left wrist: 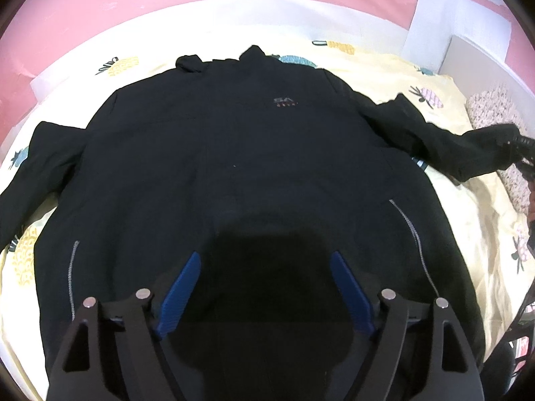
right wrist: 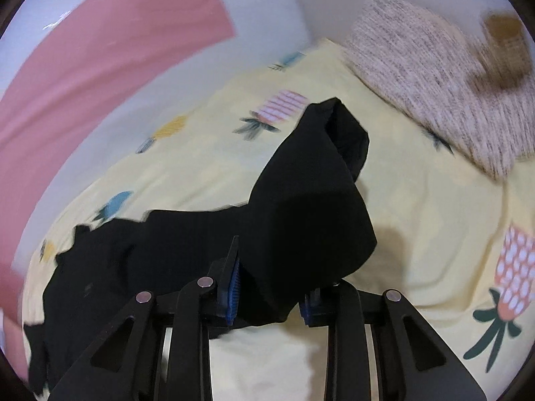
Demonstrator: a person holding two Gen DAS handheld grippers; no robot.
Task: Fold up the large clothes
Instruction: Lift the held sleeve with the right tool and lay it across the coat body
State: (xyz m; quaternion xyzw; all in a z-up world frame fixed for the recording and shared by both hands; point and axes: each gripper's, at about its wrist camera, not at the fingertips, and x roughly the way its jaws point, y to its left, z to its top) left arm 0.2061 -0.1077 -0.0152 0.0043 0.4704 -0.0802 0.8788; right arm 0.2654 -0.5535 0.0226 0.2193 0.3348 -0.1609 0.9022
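Observation:
A large black jacket [left wrist: 234, 153] lies face up and spread flat on a yellow pineapple-print sheet [left wrist: 378, 67]. My left gripper [left wrist: 265, 257] hovers over the jacket's lower middle, its blue pads [left wrist: 182, 294] wide apart and open, with dark fabric between and below them. The jacket's right sleeve [left wrist: 434, 140] stretches out to the right edge, where my right gripper [left wrist: 521, 143] shows at its end. In the right wrist view, my right gripper [right wrist: 271, 287] is shut on that sleeve [right wrist: 301, 207]. The sleeve is raised off the sheet [right wrist: 418, 234], with the cuff [right wrist: 337, 127] pointing away.
A speckled pinkish pillow or quilt [right wrist: 434, 83] lies at the bed's far right, seen too as the quilt [left wrist: 495, 113]. A blurred brown object [right wrist: 501, 33] sits beyond it. A pink and white wall [left wrist: 200, 6] runs behind the bed.

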